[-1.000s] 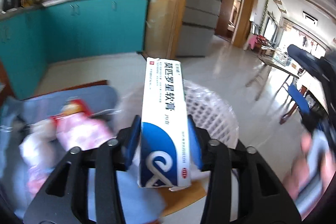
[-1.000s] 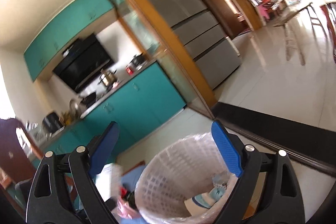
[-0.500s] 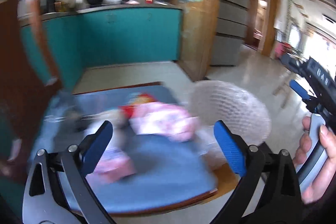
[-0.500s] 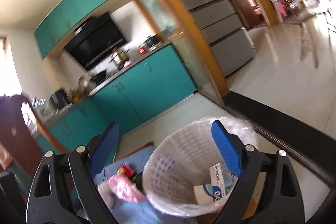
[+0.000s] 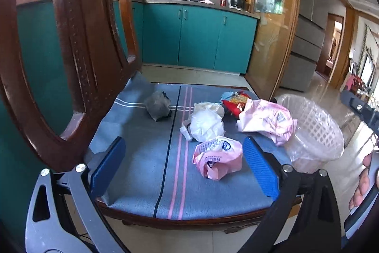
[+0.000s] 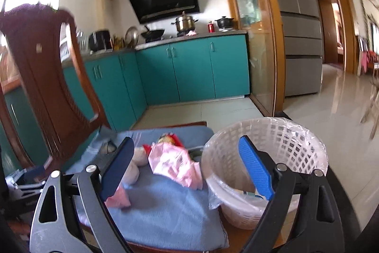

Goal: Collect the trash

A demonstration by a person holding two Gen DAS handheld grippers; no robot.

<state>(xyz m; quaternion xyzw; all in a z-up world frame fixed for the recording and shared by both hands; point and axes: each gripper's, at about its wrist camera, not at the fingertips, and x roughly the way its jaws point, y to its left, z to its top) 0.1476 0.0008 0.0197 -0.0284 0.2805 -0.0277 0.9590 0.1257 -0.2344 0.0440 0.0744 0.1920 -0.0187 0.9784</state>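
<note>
Crumpled bags (image 5: 219,155) lie on the cushion (image 5: 142,158), basket (image 5: 315,132) at its right.

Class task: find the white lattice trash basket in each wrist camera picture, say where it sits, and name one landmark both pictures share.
Left wrist: the trash basket stands at the right, beside the blue cushion.
Right wrist: the basket is at lower centre-right, behind the right gripper, whose jaws stand open.
Shared landmark: the large pink bag on the cushion next to the basket.

Blue cushion (image 5: 142,158) with pink and black stripes under the left gripper's (image 5: 183,166) blue pads; pink printed bag (image 5: 218,157) between them, white bag (image 5: 207,125) and grey wad (image 5: 158,106) ahead. White lattice basket (image 6: 293,134) behind the right gripper's (image 6: 187,166) blue pads.
</note>
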